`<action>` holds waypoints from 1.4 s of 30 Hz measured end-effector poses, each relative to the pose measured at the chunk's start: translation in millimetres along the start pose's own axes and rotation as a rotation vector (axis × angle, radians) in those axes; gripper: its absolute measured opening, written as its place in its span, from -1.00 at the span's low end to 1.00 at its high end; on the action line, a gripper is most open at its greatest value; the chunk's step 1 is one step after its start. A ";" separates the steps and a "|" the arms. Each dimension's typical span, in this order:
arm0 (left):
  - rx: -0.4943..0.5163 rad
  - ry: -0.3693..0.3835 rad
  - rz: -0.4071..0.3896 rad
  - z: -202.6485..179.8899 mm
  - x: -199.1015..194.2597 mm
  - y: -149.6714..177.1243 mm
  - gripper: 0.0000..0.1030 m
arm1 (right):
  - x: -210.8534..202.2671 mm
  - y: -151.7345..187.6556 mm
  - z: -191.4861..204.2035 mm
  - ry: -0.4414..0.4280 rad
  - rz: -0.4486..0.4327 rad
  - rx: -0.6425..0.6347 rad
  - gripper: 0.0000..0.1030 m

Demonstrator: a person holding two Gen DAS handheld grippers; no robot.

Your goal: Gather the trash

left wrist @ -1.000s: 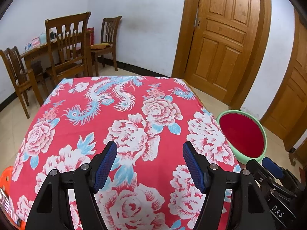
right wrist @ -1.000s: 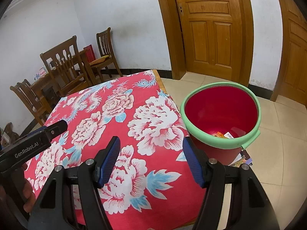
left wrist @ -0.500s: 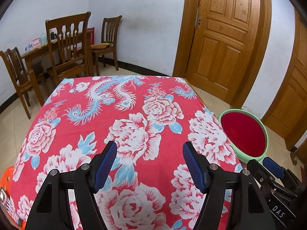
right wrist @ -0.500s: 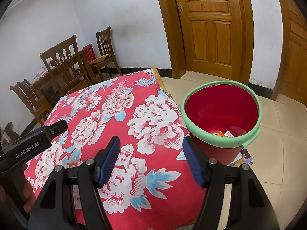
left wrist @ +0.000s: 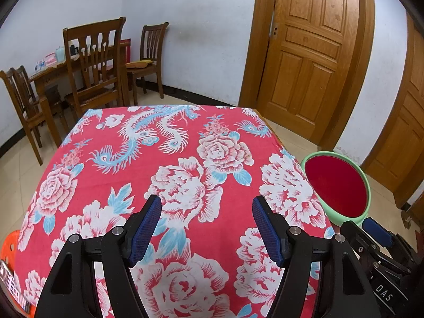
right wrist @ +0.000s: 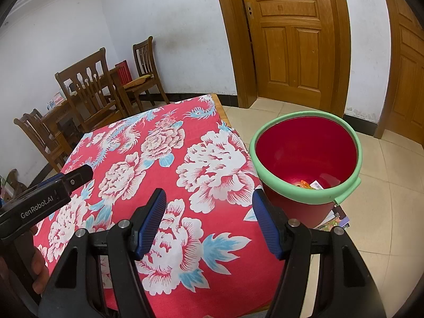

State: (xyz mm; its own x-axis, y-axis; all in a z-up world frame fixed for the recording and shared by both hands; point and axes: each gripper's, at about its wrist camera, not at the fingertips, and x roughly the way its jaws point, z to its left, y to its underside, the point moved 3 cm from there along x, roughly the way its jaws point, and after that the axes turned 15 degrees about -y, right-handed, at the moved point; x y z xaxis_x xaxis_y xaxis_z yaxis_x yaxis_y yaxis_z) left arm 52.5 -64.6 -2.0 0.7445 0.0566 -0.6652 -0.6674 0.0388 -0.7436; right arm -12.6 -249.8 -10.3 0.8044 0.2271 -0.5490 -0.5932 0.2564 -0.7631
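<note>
A red bucket with a green rim (right wrist: pixel 306 116) stands on the floor just off the table's right edge; a few scraps of trash (right wrist: pixel 311 184) lie at its bottom. The left wrist view also has the bucket (left wrist: pixel 364 182), at the right. My left gripper (left wrist: pixel 206 228) hovers open over the red floral tablecloth (left wrist: pixel 172 164) with nothing between its blue pads. My right gripper (right wrist: pixel 209 224) is open too, above the table's near right corner beside the bucket. No loose trash shows on the cloth.
Wooden chairs (left wrist: pixel 92 63) and a small table with items stand by the back-left wall. Wooden doors (left wrist: pixel 312 50) fill the right wall. An orange stool (left wrist: pixel 10 243) sits low at the left. Papers (right wrist: pixel 335 218) lie under the bucket on the tiled floor.
</note>
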 end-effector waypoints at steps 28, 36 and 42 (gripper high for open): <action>-0.002 -0.003 -0.003 0.5 -1.4 -2.6 0.40 | 0.6 3.3 1.4 -0.001 0.003 -0.001 0.32; -0.001 -0.002 -0.003 0.6 -1.5 -2.9 0.40 | 0.6 4.1 1.7 -0.001 0.004 0.001 0.32; -0.002 -0.003 -0.003 0.4 -1.6 -2.2 0.40 | 0.2 3.7 1.7 0.000 0.002 -0.001 0.32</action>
State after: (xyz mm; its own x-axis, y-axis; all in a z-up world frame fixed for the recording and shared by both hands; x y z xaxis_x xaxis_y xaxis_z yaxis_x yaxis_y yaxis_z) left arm 52.8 -64.3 0.7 0.7468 0.0591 -0.6625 -0.6648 0.0366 -0.7461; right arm -14.7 -247.2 -12.7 0.8032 0.2278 -0.5505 -0.5948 0.2553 -0.7623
